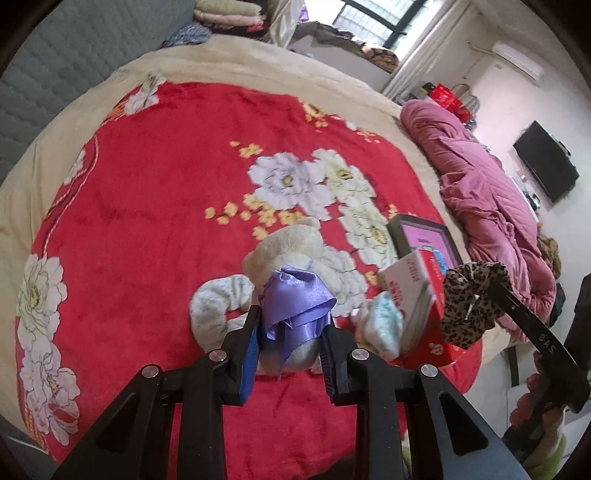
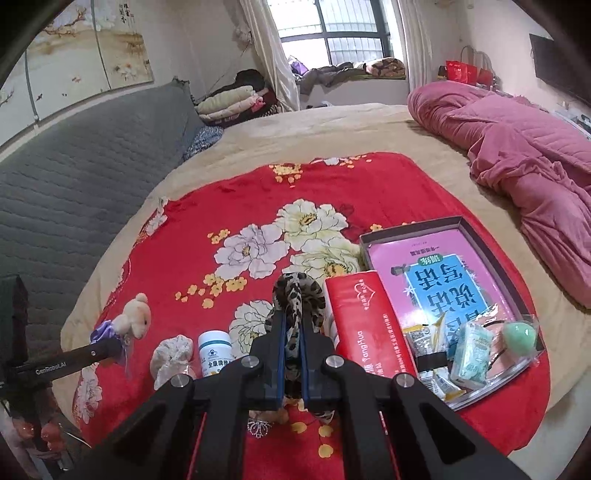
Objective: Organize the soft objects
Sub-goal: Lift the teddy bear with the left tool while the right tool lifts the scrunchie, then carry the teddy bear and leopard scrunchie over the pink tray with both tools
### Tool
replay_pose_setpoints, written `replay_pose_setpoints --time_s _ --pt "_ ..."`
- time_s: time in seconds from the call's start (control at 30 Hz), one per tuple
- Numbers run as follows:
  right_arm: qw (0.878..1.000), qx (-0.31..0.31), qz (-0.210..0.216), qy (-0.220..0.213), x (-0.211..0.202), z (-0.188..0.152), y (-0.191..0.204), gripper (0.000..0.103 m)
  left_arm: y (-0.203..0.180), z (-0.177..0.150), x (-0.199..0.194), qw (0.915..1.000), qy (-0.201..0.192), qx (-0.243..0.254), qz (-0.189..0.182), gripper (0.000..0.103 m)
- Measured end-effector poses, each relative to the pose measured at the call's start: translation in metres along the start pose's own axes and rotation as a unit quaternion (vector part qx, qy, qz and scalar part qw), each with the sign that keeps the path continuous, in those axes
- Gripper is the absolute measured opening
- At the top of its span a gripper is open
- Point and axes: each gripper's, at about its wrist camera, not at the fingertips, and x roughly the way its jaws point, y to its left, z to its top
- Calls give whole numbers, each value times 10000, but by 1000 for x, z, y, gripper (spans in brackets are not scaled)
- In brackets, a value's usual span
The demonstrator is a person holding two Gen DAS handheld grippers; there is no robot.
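Two grippers work over the bed, each clamped on a soft item. Left gripper: jaws pressed against both sides of a small cream teddy bear with a purple satin bow; the bear is held above the red floral blanket. Right gripper: blue-padded jaws nearly together, pinching a leopard-print scrunchie, whose loop stands up past the fingertips.

Just beyond the left gripper, a white fuzzy sock lies on the blanket, left of the bear. A white supplement bottle stands upright beside it. A small silver crown-shaped trinket lies under the right gripper.

Right of the scrunchie, a red box leans on the near-left edge of a shallow dark tray. In the tray: a pink-and-blue printed booklet, a pale tissue pack, a mint-green egg-shaped sponge and small sachets.

Farther off, a bunched pink quilt lies along the right side of the beige bedsheet. A grey padded headboard runs along the left. At the far end, folded blankets are stacked near the window.
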Motion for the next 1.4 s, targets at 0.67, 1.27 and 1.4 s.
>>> replay_pose_setpoints --time_s 0.67,1.27,1.4 --pt "9968 594 -181 -510 -53 7 -68 6 -114 -6 5 9952 21 912 -353 29" --pt "9858 1253 -644 -916 -80 16 -152 6 -245 -8 47 9769 298 1927 -870 29" --pt "9841 1362 -648 -935 -80 17 -167 6 -263 -10 62 9738 358 2044 -929 29"
